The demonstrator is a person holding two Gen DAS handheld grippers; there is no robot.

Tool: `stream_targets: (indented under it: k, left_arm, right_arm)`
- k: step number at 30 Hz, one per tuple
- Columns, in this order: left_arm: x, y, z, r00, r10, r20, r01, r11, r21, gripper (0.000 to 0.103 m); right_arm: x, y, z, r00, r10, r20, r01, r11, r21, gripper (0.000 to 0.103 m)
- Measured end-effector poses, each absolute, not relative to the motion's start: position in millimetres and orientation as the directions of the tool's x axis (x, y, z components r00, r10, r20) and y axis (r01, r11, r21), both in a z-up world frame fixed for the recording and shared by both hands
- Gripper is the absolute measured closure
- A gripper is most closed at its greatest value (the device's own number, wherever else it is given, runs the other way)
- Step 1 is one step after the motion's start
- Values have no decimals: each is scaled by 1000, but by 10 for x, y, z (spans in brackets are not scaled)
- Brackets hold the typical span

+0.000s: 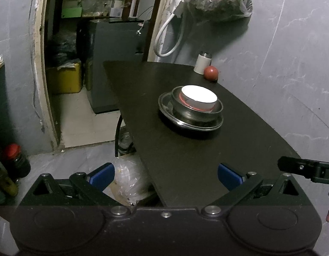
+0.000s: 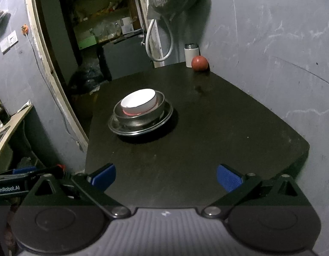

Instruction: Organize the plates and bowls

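Grey walls close round the black table (image 1: 196, 149). From my left gripper (image 1: 165, 177), jaws spread wide and empty, the white bowl (image 1: 199, 99) sits nested in a steel bowl (image 1: 196, 113) on a steel plate (image 1: 185, 125), ahead and slightly right, well clear.

From my right gripper (image 2: 166, 178), likewise open and empty, that stack (image 2: 141, 115) lies ahead-left; nesting looks done, so I hang back.

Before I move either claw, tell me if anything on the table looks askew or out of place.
The stack is slightly off: the white bowl sits tilted inside the steel bowl, and both sit off-centre on the steel plate. The red ball lies loose beside the white canister at the table's far corner. Nothing is spilled.
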State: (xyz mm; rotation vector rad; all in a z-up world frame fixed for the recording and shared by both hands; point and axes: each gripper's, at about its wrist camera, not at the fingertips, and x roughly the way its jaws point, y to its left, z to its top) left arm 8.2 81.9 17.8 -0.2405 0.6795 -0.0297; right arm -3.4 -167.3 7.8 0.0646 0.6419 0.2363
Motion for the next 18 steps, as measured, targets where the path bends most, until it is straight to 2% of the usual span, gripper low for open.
stream_targets:
  k: [18]
  left_arm:
    - [61, 854, 159, 776, -121, -619, -37, 971, -237, 1]
  right_arm:
    - [-102, -1604, 47, 763, 228, -605, -201, 973, 112, 0]
